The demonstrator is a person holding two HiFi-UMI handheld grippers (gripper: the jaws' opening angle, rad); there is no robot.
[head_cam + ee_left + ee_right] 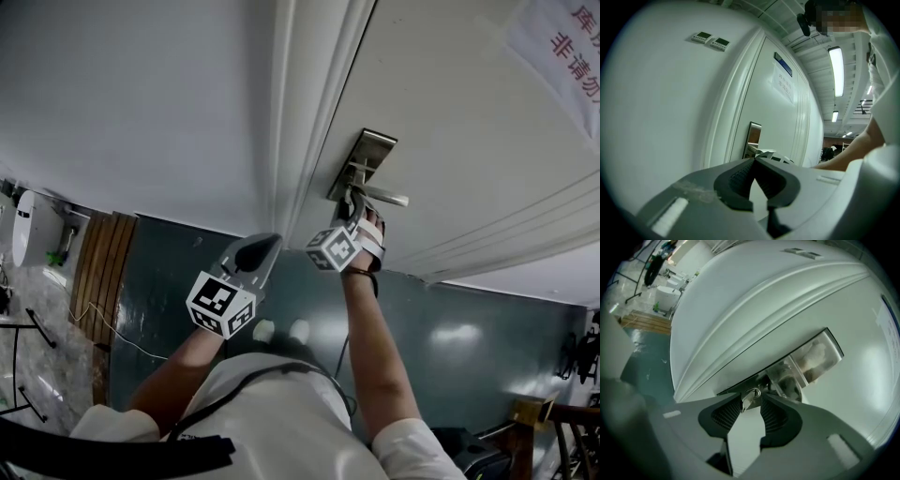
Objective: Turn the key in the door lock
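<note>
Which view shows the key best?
The right gripper view: the key sits close up between its open tongs. The head view hides it behind the right gripper; the left gripper view doesn't show it.

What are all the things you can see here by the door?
door: one, white, right of the head view.
lock plate: one, silver, on the door near its edge.
handle: one, silver, sticking out of the lock plate.
key: one, silver, in the lock.
notice: one, white with red print, on the door.
wall panels: two, white, on the wall beside the door.
wooden slats: one set, brown, on the floor at left.
left gripper: one, grey, fingers shut on nothing.
right gripper: one, grey, fingers open around the key.
</note>
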